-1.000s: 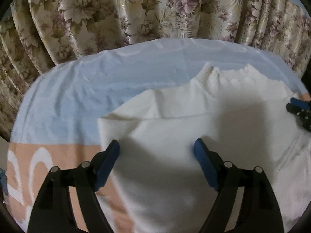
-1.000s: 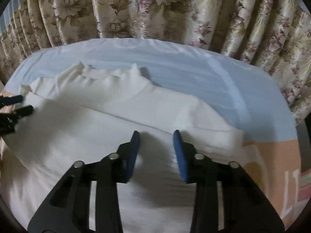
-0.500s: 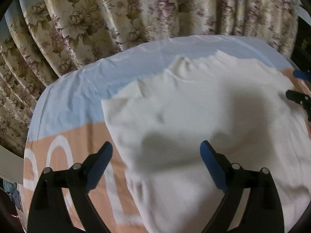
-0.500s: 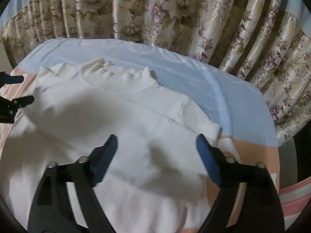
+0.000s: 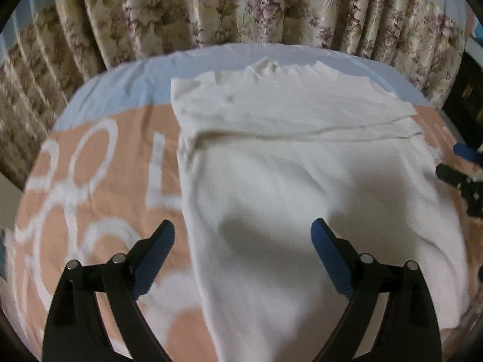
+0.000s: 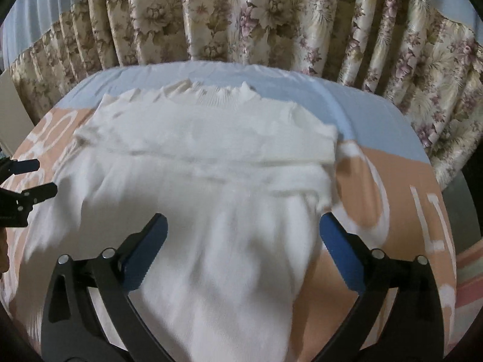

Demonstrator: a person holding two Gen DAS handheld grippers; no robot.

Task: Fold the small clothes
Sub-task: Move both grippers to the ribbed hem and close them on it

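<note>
Both tongs, left tongs (image 5: 243, 252) and right tongs (image 6: 243, 249), gaped wide, gripping nothing; the white sweater (image 5: 302, 181) lay flat on the bedspread (image 5: 105, 166) directly ahead of them.

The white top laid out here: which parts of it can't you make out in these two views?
- Hem of the top: cut off by the bottom edge, both views.
- Knit texture: motion-blurred, right view.
- Fabric behind the left gripper and right gripper fingers: covered.
- Sleeves: folded over or under, cannot tell.
</note>
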